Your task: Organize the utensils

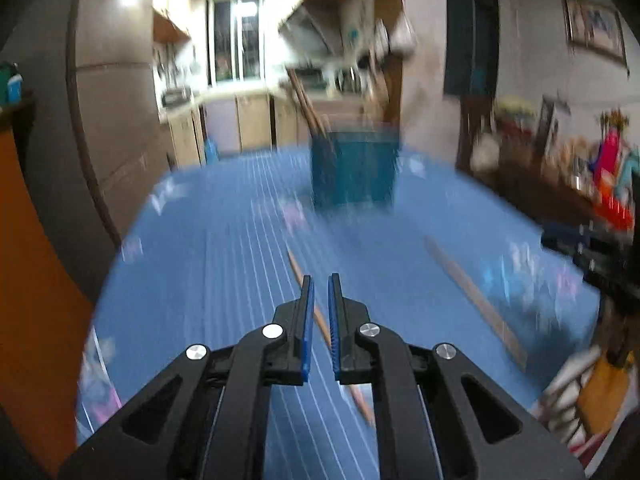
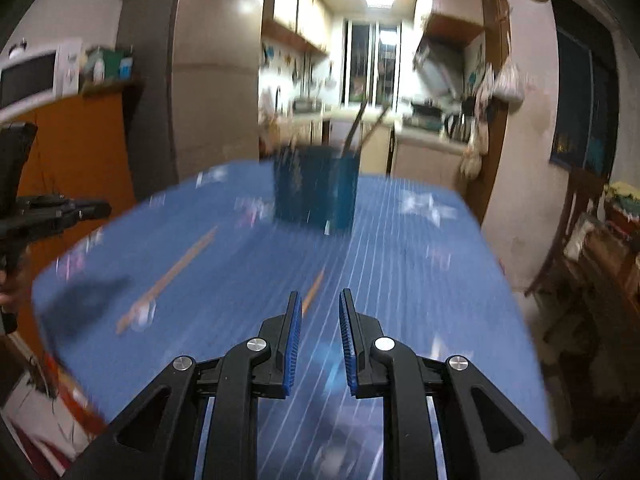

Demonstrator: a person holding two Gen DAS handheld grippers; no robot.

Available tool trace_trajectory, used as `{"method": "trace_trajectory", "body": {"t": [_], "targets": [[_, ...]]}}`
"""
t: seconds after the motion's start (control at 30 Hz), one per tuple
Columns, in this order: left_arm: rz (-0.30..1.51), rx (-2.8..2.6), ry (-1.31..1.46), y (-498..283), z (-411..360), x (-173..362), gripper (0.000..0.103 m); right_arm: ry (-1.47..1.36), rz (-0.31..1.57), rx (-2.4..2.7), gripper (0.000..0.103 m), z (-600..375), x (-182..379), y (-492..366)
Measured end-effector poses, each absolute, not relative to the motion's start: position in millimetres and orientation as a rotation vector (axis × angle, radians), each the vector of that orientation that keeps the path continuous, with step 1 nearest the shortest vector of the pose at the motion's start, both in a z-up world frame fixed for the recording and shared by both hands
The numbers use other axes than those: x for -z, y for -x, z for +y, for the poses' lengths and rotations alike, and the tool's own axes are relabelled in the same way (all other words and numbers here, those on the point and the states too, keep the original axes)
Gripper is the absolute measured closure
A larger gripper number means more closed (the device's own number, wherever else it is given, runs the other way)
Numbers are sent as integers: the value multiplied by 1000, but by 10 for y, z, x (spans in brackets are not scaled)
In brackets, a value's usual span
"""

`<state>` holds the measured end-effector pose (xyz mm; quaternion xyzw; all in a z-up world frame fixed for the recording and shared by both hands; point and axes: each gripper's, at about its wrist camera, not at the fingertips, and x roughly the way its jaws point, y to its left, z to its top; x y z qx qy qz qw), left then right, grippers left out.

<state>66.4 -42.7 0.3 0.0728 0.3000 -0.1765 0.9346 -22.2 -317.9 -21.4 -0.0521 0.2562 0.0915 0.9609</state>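
Note:
A dark teal utensil holder [image 1: 355, 168] stands at the far middle of the blue tablecloth [image 1: 224, 264], with chopsticks sticking out of it; it also shows in the right wrist view [image 2: 316, 188]. Two wooden chopsticks lie on the cloth: one [image 1: 320, 320] runs under my left gripper [image 1: 319, 282], another [image 1: 476, 300] lies to its right. My left gripper is open by a narrow gap and empty, above that chopstick. My right gripper [image 2: 319, 298] is open and empty; one chopstick [image 2: 312, 292] lies just ahead of it, another [image 2: 172, 272] lies to the left. Both views are blurred.
The table's right edge drops to a cluttered sideboard [image 1: 580, 184]. An orange cabinet [image 2: 80, 152] with a microwave [image 2: 32, 76] stands left. The other handheld gripper [image 2: 48, 212] shows at the left edge of the right wrist view. A kitchen lies behind.

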Motion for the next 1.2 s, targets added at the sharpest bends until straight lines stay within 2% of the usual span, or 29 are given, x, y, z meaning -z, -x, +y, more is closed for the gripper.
{"method": "trace_trajectory", "body": {"t": [0.2,0.4,0.43,0.5,0.53,0.6,1.13,1.2], "targets": [[731,361,-61,-362,-455,583,97,93,619,-176,82,-2943,610,556],[699,294,-118,-303,-535,726,97,109,648,-163,82,-2765,803,649],[705,292,-108,-325,-539,745,94,103,654,-157,79,-2752,838,654],[707,271,-105,-360,-550,782,83,83,661,-153,75,-2754,870,638],[699,257,-108,-361,-558,798,71,80,663,-150,75,-2745,888,633],[690,247,-105,-354,-587,803,59,88,661,-138,75,-2732,930,640],[589,247,-88,-412,-702,920,59,33,642,-150,74,-2739,1007,670],[574,256,-77,-423,-685,929,63,26,633,-151,74,-2752,1018,684]]}}
